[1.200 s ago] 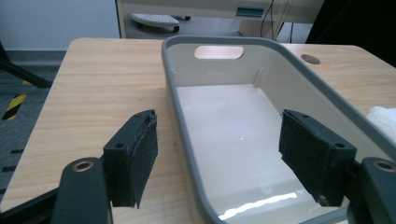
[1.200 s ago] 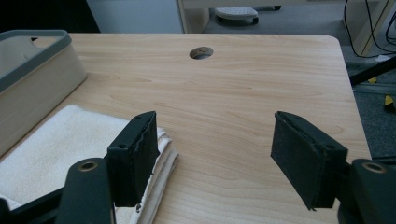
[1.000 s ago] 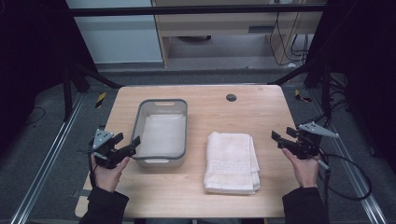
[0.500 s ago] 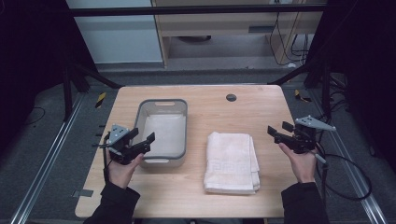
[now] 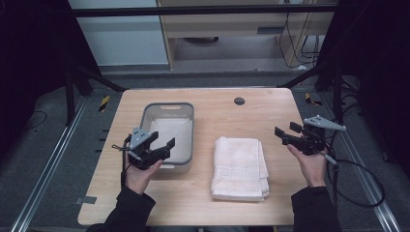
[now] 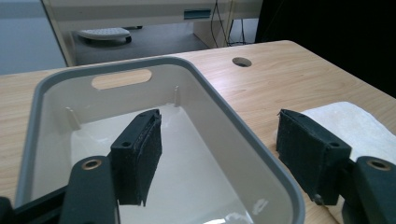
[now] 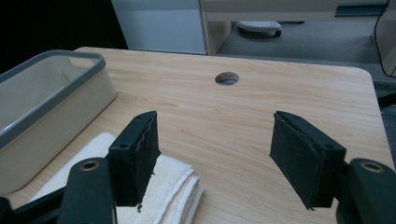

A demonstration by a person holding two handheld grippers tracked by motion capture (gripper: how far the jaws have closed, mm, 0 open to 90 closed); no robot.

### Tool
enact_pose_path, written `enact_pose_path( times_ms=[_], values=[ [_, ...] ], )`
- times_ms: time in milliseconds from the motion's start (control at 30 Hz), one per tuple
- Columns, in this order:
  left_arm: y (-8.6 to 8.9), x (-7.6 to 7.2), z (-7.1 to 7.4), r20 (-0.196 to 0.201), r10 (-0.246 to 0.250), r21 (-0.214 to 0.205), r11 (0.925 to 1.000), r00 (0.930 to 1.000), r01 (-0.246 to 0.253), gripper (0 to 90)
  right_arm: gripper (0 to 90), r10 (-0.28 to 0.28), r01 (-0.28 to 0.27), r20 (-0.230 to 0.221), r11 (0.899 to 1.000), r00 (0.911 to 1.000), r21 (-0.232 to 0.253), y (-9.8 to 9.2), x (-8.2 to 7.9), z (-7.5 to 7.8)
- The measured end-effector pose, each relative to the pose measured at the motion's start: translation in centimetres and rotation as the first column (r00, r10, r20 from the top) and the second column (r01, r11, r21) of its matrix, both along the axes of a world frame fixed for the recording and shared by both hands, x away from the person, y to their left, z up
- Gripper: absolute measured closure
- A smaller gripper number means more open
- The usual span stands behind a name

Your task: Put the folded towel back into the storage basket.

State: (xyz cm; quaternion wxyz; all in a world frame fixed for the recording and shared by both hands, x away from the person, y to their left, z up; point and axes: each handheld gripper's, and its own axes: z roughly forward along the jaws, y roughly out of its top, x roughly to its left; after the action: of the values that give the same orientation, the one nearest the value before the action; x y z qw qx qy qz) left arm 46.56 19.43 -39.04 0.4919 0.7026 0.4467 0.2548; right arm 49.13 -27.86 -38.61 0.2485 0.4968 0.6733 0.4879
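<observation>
A grey-rimmed white plastic bin (image 5: 167, 105) stands empty on the left half of the wooden table. A folded white towel (image 5: 240, 166) lies to its right. My left gripper (image 5: 166, 148) hovers over the bin's near end. Its jaws have just been closing a little but remain open, gripping nothing. In the left gripper view the bin's right wall (image 6: 224, 107) runs through the gap of my left gripper (image 6: 219, 123), with the towel (image 6: 355, 121) beyond the right jaw. My right gripper (image 5: 286, 132) is held open and empty right of the towel; the towel's corner (image 7: 163, 186) lies under my right gripper (image 7: 215, 135).
A round cable hole (image 5: 239, 101) sits in the table (image 5: 217, 208) behind the towel. The bin (image 7: 56, 102) is at the left in the right gripper view. Metal rails and black frame posts flank the table. A cable trails from the right gripper off the table's right edge.
My left gripper has moved right from near the table's left edge to over the bin's near end. The right gripper has stayed nearly still. The towel and the bin have not moved.
</observation>
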Motion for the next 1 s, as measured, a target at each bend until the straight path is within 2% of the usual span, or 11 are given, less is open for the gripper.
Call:
enact_pose_path(
  times_ms=[100, 400, 600, 733, 867, 1000],
  values=[
    [-0.9, 0.0, -0.1, -0.004, -0.017, -0.001, 0.9999, 0.9998, 0.017, 31.0, 34.1, 0.015, -0.015, 0.007, 1.000, 0.9999, -0.014, 0.4, 0.2, 0.0],
    [-2.9, -0.1, -0.5, -0.012, -0.067, 0.001, 0.9978, 0.9977, 0.067, 31.6, 34.0, 0.040, -0.040, -0.003, 0.999, 0.9992, -0.015, 1.1, 0.6, -0.2],
    [-4.1, -0.3, -0.9, -0.021, -0.096, 0.017, 0.9952, 0.9951, 0.097, 32.1, 32.0, 0.047, -0.047, 0.014, 0.999, 0.9988, 0.009, 1.4, 0.5, -0.3],
    [-4.8, -0.5, -1.3, -0.028, -0.117, 0.019, 0.9929, 0.9928, 0.117, 32.5, 31.6, 0.063, -0.063, 0.006, 0.998, 0.9980, 0.005, 1.7, 0.6, -0.5],
    [-5.5, -0.7, -1.8, -0.035, -0.133, 0.033, 0.9904, 0.9905, 0.134, 32.8, 30.8, 0.083, -0.083, -0.020, 0.996, 0.9964, -0.027, 2.3, 0.9, -1.1],
    [-6.2, -1.1, -2.5, -0.049, -0.153, 0.048, 0.9867, 0.9871, 0.155, 32.9, 30.9, 0.088, -0.089, -0.034, 0.995, 0.9956, -0.038, 2.6, 1.1, -1.5]
  ],
)
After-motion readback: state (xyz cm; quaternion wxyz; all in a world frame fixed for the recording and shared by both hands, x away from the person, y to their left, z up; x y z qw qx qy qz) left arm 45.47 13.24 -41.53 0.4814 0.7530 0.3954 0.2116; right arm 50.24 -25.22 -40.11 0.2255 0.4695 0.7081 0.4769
